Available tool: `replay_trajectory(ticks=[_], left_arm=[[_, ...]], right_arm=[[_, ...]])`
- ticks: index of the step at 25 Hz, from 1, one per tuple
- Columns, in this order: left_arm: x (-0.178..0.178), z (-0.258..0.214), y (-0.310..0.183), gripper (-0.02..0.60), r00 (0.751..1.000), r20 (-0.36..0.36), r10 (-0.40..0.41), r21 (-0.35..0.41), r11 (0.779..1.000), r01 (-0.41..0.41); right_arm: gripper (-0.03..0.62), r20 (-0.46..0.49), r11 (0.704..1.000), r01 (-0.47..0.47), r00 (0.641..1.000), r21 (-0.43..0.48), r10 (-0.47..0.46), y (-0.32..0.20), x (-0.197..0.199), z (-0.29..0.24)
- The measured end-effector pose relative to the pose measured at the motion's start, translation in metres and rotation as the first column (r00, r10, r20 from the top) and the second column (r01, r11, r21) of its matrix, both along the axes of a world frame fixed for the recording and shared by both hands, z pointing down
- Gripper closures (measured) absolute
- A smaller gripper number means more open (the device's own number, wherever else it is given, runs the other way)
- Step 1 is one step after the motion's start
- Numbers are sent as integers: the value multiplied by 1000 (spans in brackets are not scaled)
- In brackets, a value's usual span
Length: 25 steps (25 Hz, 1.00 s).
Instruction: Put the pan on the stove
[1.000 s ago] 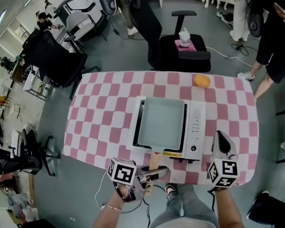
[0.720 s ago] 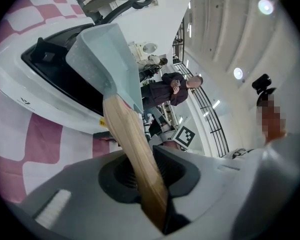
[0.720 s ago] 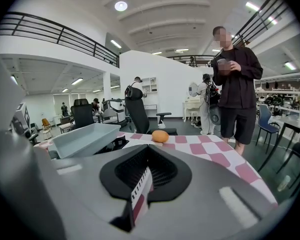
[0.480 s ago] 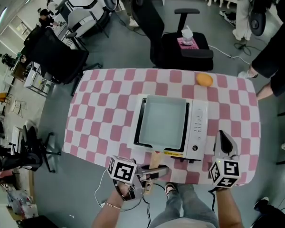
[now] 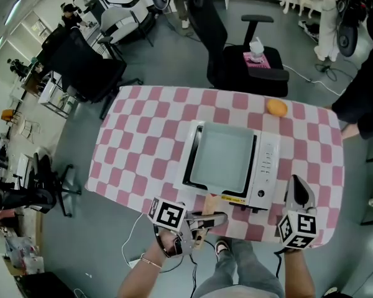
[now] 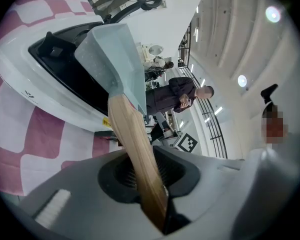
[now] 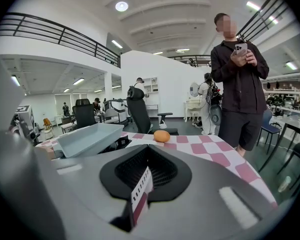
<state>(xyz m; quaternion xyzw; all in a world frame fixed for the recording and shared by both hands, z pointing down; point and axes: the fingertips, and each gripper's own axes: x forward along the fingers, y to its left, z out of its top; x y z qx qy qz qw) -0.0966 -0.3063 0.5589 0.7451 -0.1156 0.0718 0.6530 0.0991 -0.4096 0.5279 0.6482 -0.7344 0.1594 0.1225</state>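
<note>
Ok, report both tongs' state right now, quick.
Left tongs: closed on the pan's wooden handle.
Right tongs: closed, holding nothing.

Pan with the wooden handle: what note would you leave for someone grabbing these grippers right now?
Left hand-held gripper: shut on the wooden handle of the pale blue square pan.
Right hand-held gripper: shut, empty, over the checked table, right of the white stove.
Pan: over the stove's black top; whether it rests flat is unclear.
Done: pan is at the stove.
Left: make sure it sits flat, then let go of the handle.
</note>
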Motion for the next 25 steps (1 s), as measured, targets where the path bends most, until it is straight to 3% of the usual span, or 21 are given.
replay_trajectory(ticks=[6, 10, 16, 18, 21, 23, 25], left_arm=[[-6, 0, -6, 439, 999, -16, -37, 1, 999, 37], [-21, -1, -9, 316, 994, -37, -103, 11, 995, 104], [-66, -4, -9, 267, 969, 36, -243, 102, 966, 238], [-87, -16, -13, 267, 947, 57, -316, 188, 935, 300], [-112, -48, -22, 267, 905, 87, -416, 367, 858, 359], [-124, -77, -26, 275, 873, 110, -474, 492, 789, 367], [-135, -109, -28, 290, 826, 125, -550, 616, 695, 370]], right_arm=[[585, -14, 1000, 6, 1000, 17, -6, 8, 0, -10], [585, -17, 999, 12, 1000, 30, -11, 19, -3, -18], [585, -24, 998, 15, 1000, 64, -13, 39, -5, -39], [585, -29, 997, 16, 999, 81, -14, 46, -5, -48], [585, -34, 993, 14, 999, 113, -10, 55, -3, -62], [585, -33, 990, 14, 999, 139, -9, 60, -4, -73], [585, -30, 985, 17, 999, 169, -13, 64, -7, -86]])
